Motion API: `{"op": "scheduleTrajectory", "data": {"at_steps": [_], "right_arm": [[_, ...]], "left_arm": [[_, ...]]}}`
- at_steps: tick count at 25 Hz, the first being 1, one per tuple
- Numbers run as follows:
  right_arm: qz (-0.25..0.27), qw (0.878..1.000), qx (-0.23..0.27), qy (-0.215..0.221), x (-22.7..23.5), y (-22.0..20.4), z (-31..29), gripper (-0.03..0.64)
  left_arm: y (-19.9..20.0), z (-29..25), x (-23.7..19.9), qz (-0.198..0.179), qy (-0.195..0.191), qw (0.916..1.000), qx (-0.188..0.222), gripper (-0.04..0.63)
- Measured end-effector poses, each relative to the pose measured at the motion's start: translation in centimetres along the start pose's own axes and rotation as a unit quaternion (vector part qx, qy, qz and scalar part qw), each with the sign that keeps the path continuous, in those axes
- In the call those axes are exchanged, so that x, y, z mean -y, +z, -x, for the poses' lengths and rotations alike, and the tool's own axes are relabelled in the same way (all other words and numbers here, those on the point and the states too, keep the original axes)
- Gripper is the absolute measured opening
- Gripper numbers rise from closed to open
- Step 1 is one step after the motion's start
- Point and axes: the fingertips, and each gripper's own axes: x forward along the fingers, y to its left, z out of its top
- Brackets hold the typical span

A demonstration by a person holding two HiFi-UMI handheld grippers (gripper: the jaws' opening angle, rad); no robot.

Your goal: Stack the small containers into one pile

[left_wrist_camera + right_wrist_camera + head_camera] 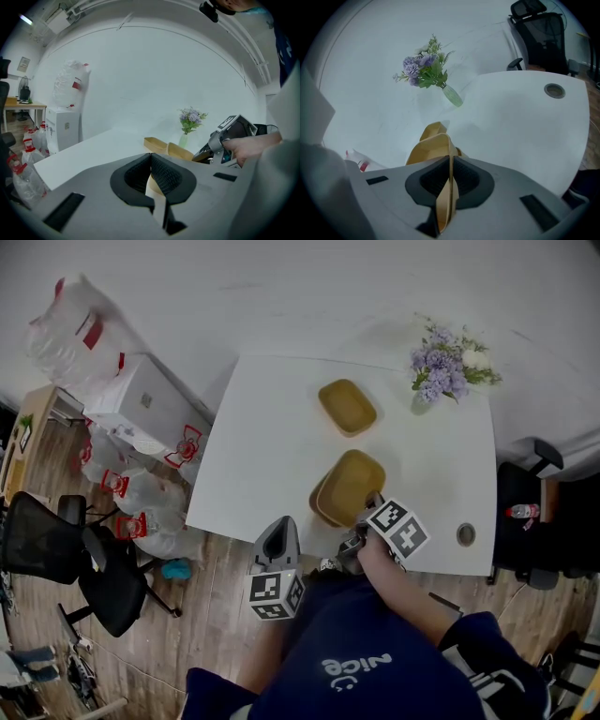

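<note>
Three tan containers are on the white table [272, 446]. One container [347, 407] lies alone at the middle back. My right gripper [373, 501] is shut on the near rim of a second tan container [349, 484], which is tilted over a third container [317, 506] near the front edge. In the right gripper view the held rim [440, 152] runs between the pads of that gripper [451, 161]. My left gripper [278, 532] hovers off the table's front edge, jaws together, and I see nothing held. In the left gripper view its jaws [150, 157] point across the table.
A vase of purple flowers [441, 367] stands at the table's back right corner. A round cable hole [466, 534] is at the front right. Black chairs [56, 540], a white box [141, 399] and bagged bottles crowd the floor on the left.
</note>
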Motion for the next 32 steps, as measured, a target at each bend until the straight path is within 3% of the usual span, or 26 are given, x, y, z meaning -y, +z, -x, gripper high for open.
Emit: {"op": "scheduleTrajectory", "data": {"at_steps": [13, 32], "right_arm": [[-0.08, 0.996, 0.024, -0.041, 0.7, -2.2, -0.7, 0.057], [-0.075, 0.995, 0.029, -0.054, 1.3, -2.8, -1.1, 0.058]], "left_arm": [[0.3, 0.3, -2.0, -0.012, -0.023, 0.9997, 0.001, 0.02], [-0.1, -0.3, -2.1, -0.013, -0.039, 0.9992, -0.002, 0.018]]}}
